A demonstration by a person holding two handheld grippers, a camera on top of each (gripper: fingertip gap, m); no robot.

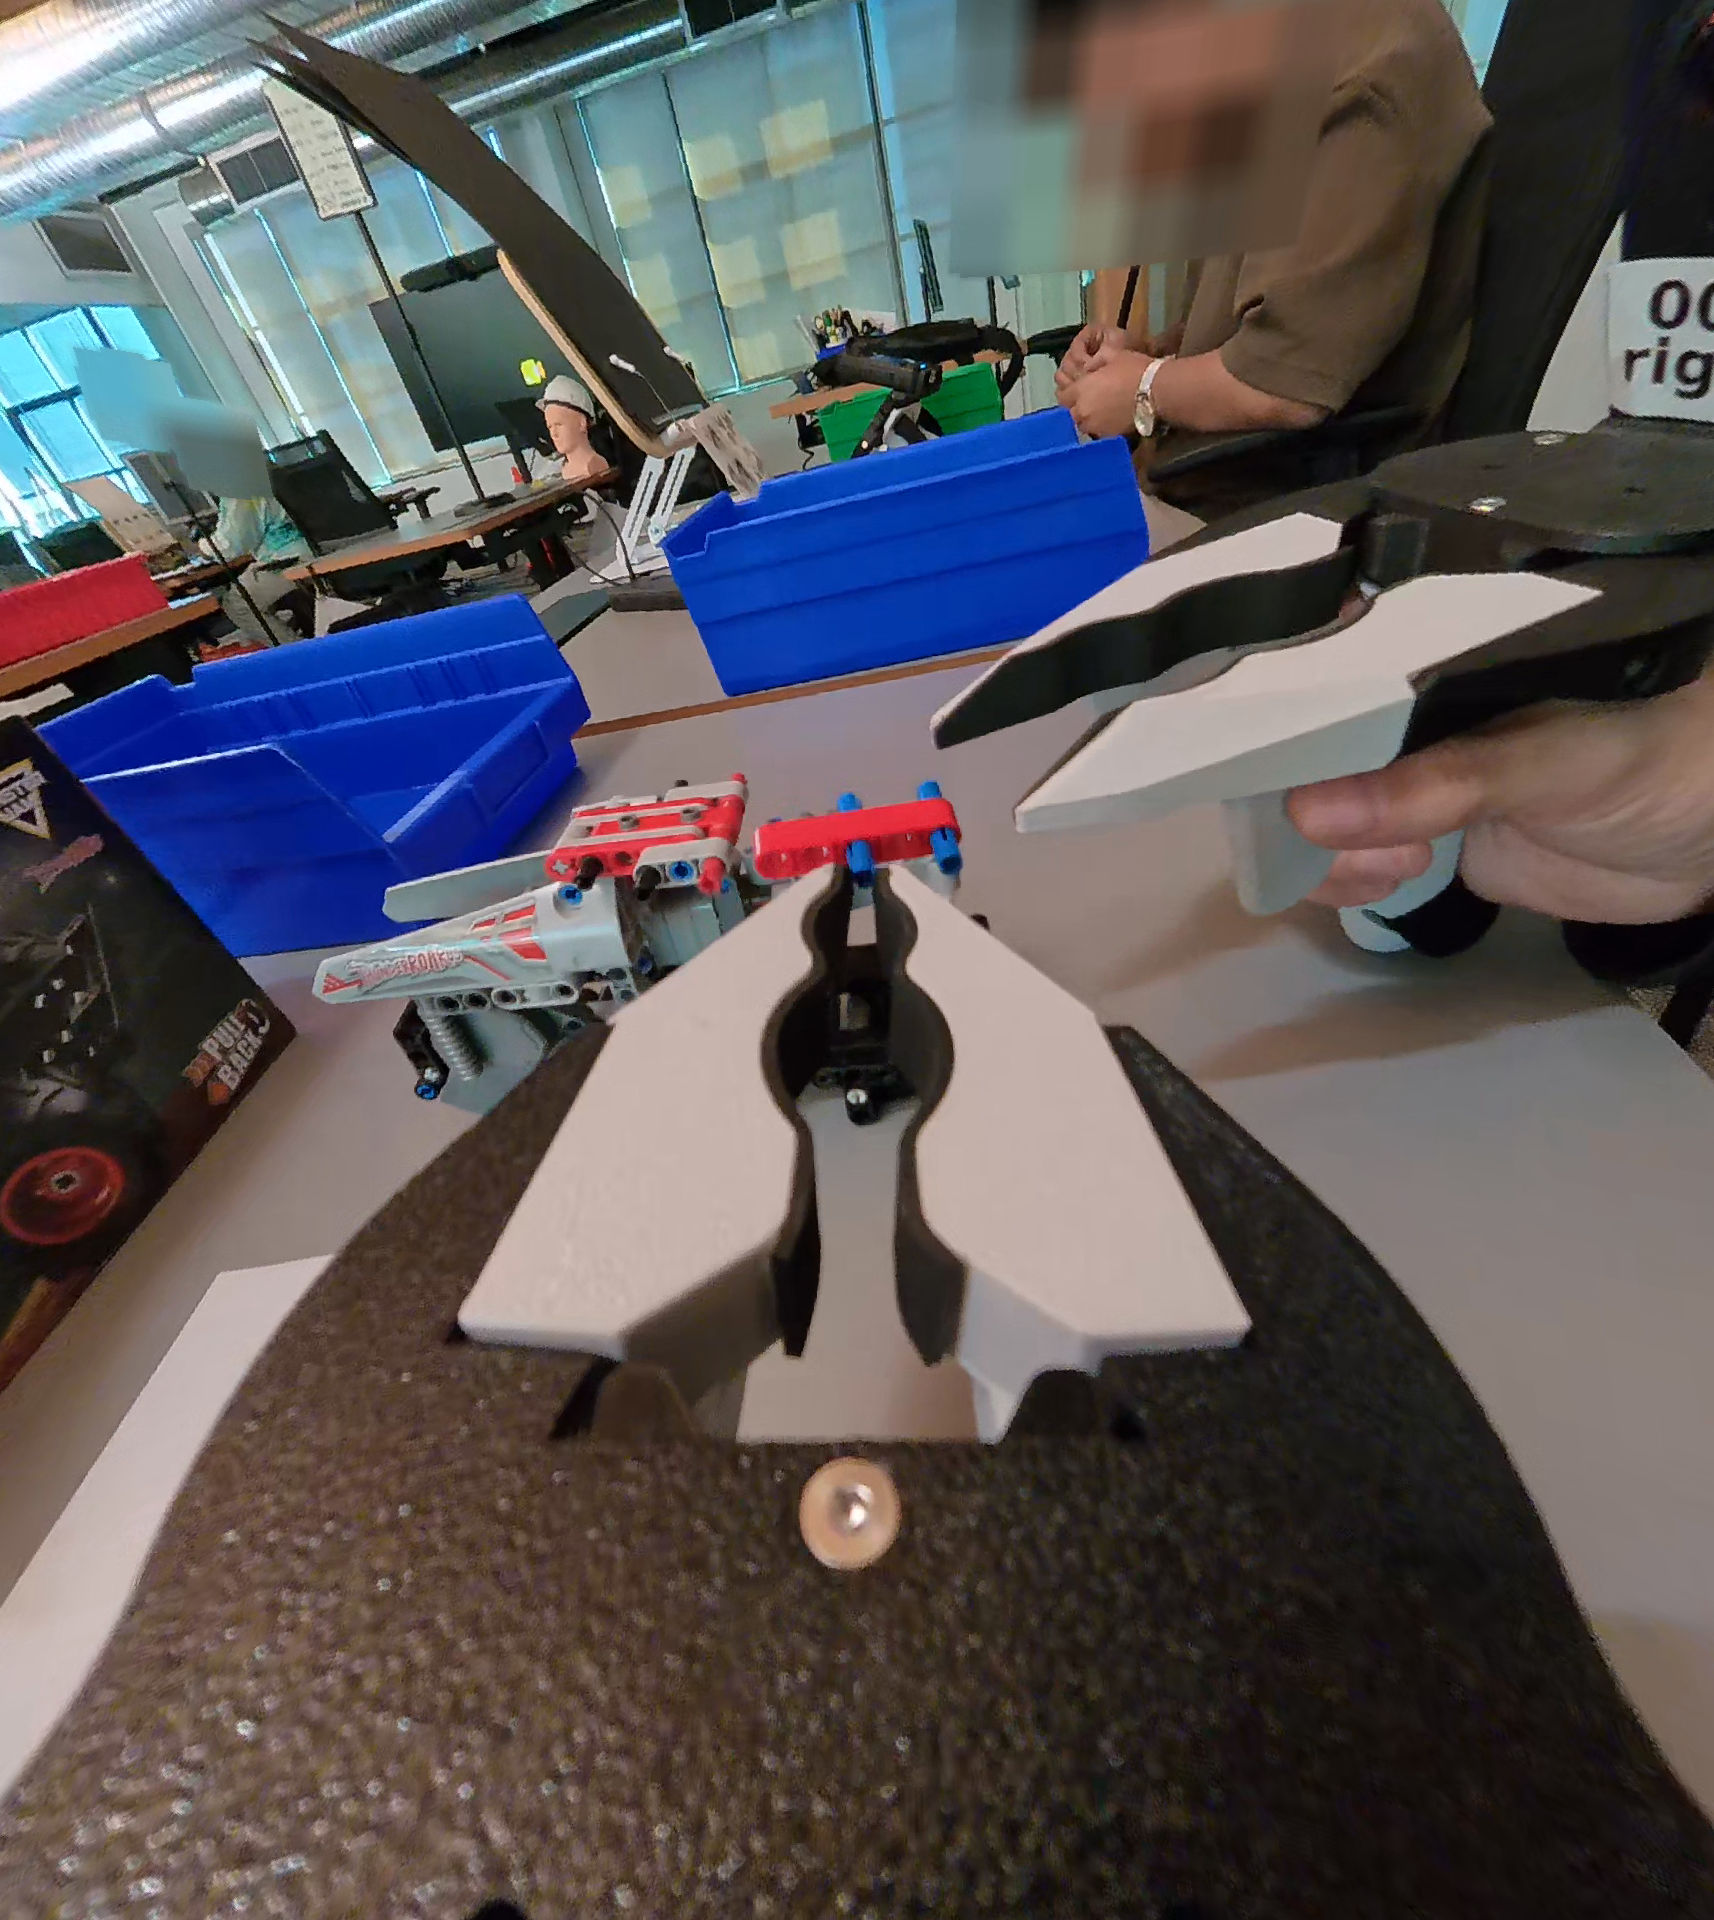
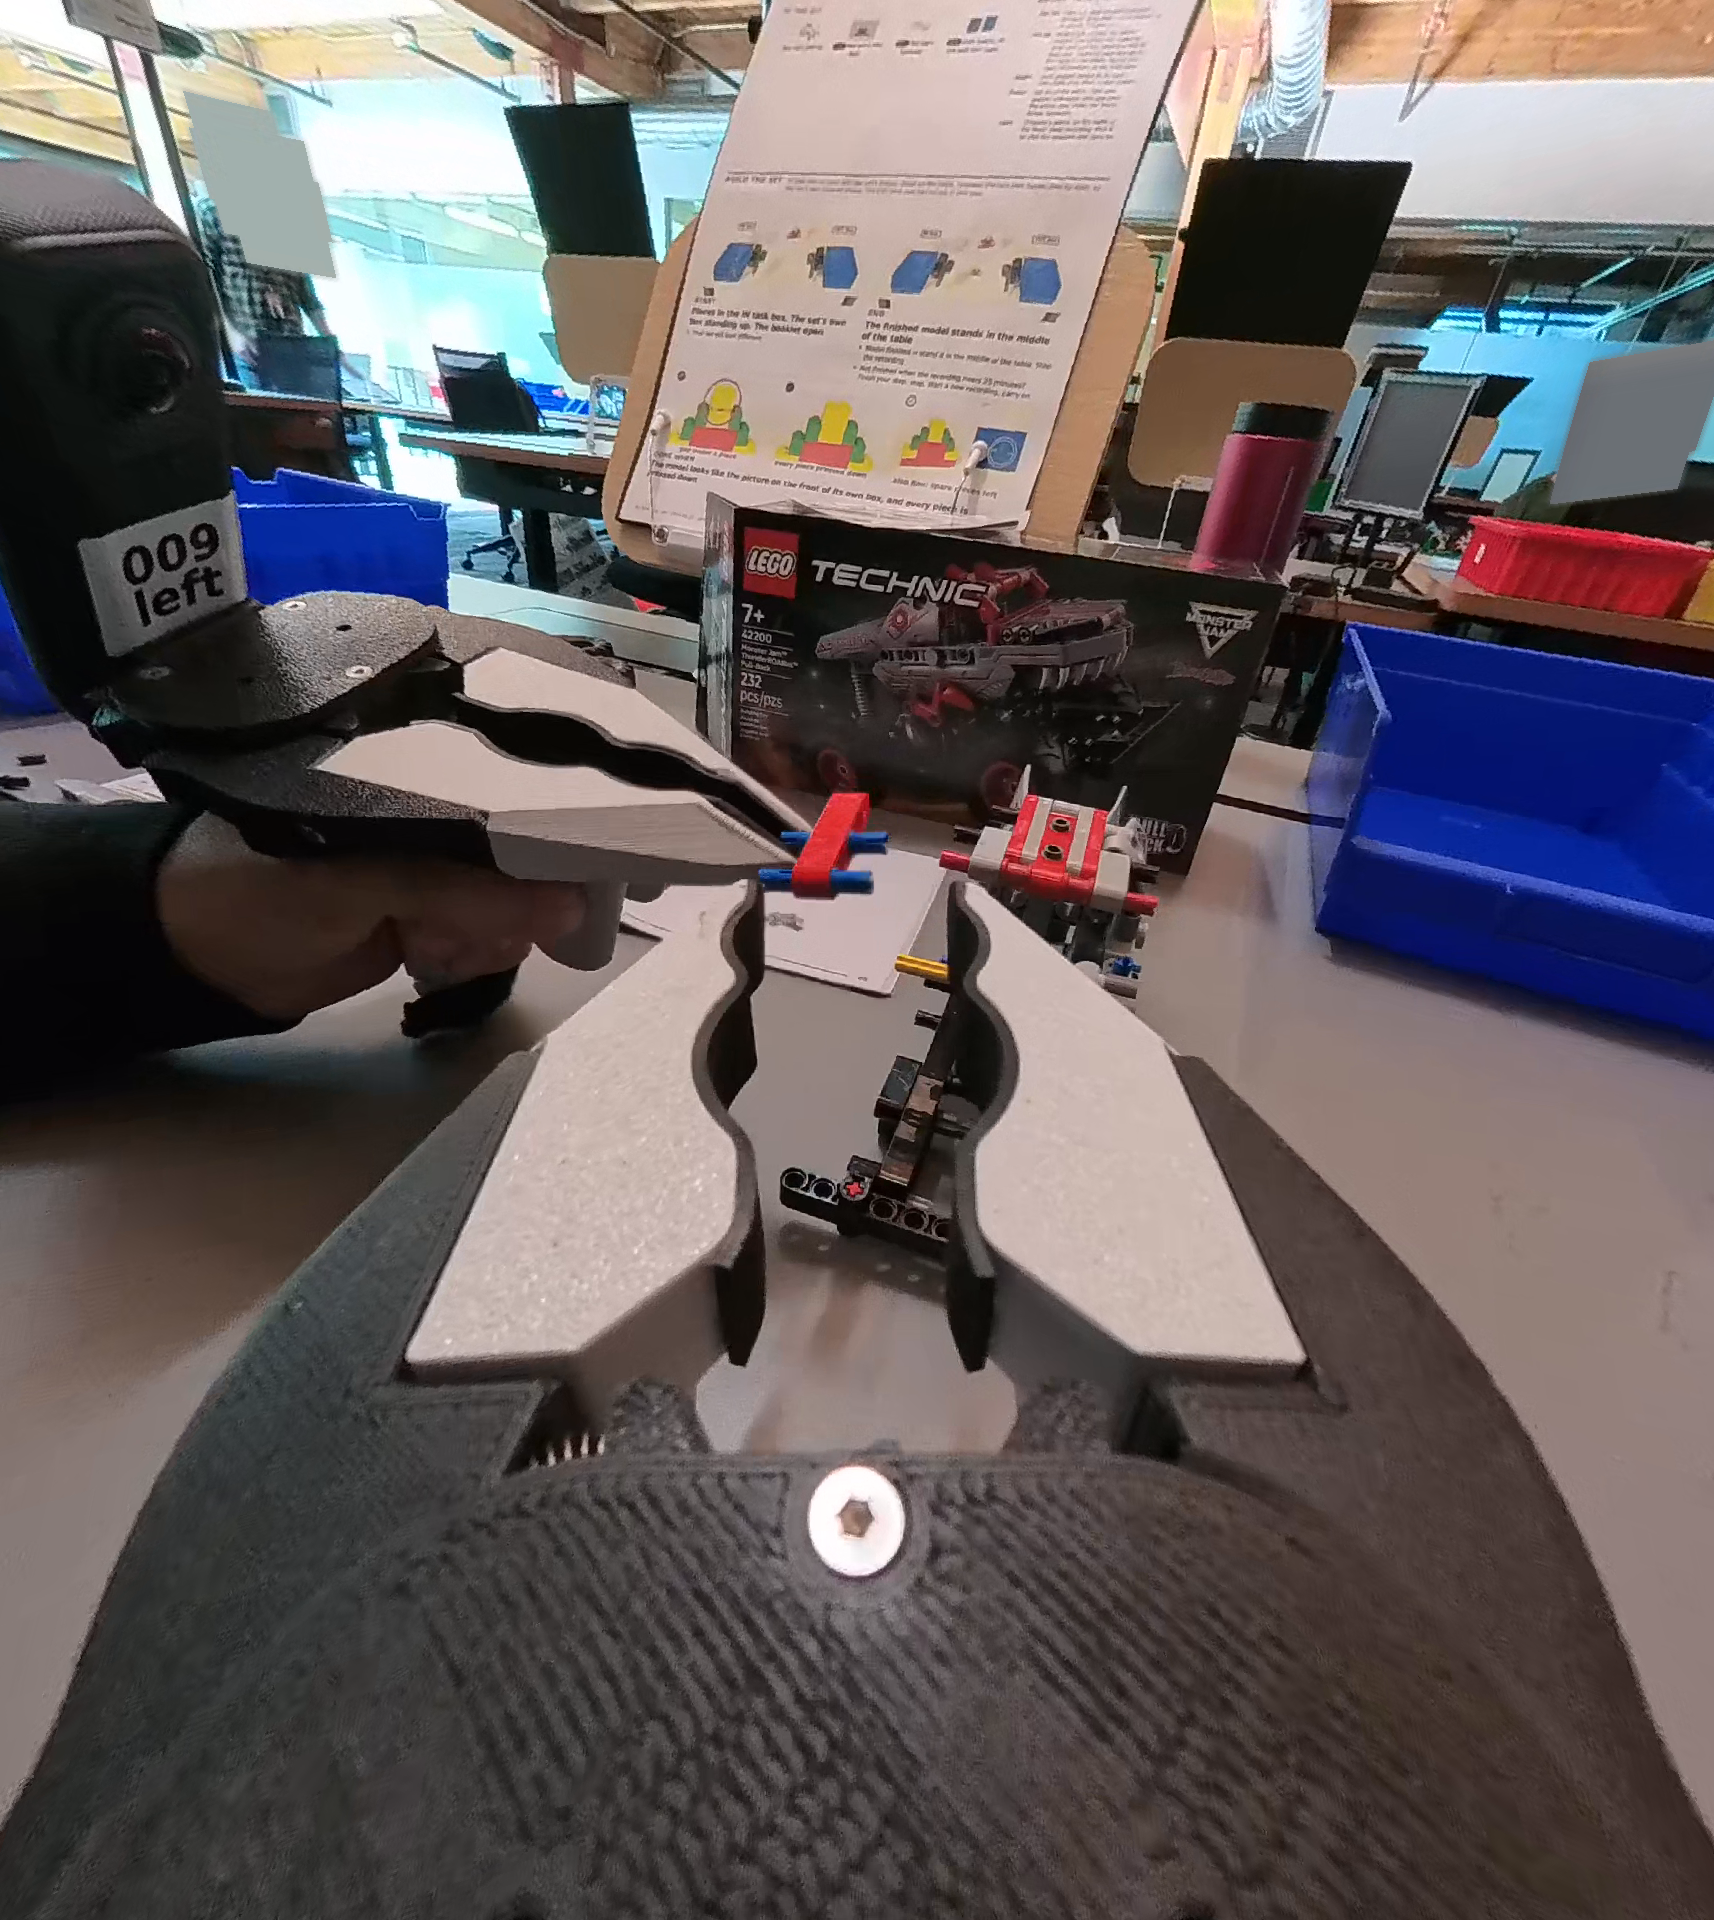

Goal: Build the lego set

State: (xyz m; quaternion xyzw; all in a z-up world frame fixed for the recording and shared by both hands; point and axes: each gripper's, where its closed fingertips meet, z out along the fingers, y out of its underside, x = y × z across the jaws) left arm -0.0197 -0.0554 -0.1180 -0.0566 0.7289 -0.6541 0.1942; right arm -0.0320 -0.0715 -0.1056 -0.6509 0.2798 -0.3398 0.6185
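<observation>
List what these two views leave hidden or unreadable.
- Left view: the left hand-held gripper covers the red beam's gripped spot and much of the model.
- Right view: the right hand-held gripper's fingers hide part of the black frame.
- Both views: the bins' contents are out of sight.

Bright, even daylight is coming through the windows (image 1: pixel 687 208); soft shadows are falling on the bench (image 2: pixel 1455 1195). Fisheye distortion is bending the frame edges, and the background is reading slightly soft. No strong glare is showing.
</observation>
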